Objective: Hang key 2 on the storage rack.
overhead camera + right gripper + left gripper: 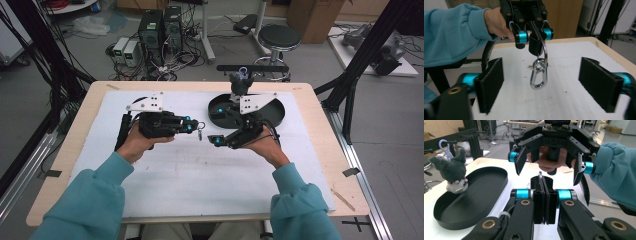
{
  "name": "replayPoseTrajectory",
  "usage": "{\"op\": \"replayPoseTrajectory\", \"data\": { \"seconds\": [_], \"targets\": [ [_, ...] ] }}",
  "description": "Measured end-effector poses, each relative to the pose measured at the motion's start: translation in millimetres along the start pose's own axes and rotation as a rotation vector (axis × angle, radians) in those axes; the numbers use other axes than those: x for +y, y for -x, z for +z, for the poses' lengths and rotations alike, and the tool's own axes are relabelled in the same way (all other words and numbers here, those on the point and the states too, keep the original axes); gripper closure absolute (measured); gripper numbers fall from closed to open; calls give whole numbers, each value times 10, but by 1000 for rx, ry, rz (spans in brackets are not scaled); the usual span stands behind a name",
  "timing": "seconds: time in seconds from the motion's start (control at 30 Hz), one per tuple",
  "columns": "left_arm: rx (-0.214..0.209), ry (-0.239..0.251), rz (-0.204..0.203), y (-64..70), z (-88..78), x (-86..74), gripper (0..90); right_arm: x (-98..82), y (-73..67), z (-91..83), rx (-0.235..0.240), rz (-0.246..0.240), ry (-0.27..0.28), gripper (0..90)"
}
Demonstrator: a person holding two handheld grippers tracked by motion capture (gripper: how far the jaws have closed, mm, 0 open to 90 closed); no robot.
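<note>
1. Left gripper (pixel 534 33) has its jaws pressed together on a key ring (pixel 544 53); a silver carabiner (pixel 539 76) hangs from it above the white surface (pixel 574 57)
2. Right gripper (pixel 551 161) faces it with jaws spread, nothing between them

- high view: fixed above the person's side, looking forward and down over the whole table (pixel 310 165).
- left gripper view: close, level, facing the right gripper (pixel 551 167).
- right gripper view: close, facing the left gripper (pixel 531 37); both share the white table.
</note>
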State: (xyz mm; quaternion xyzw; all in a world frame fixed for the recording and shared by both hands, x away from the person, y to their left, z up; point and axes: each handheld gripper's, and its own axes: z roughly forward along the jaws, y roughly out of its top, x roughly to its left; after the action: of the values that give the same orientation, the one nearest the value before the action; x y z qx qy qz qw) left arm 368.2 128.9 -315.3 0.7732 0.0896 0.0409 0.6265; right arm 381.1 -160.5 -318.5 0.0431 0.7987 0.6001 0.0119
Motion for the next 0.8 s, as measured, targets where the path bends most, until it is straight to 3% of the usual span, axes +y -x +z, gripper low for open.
{"op": "replayPoseTrajectory", "data": {
  "seconds": [0.17, 0.3, 0.5, 0.8],
  "targets": [
    [-9, -2, 9, 6, -6, 5, 881, -6, 28, 29, 22, 8, -1, 294],
    [-9, 3, 6, 6, -5, 5, 881, -5, 33, 31, 48, -5, -2, 407],
    [-17, 1, 7, 13, 12, 3, 881, 1, 39, 33, 49, -28, 7, 521],
    [-27, 2, 7, 16, 33, -2, 881, 8, 20, 24, 51, -24, 11, 650]
  ]
}}
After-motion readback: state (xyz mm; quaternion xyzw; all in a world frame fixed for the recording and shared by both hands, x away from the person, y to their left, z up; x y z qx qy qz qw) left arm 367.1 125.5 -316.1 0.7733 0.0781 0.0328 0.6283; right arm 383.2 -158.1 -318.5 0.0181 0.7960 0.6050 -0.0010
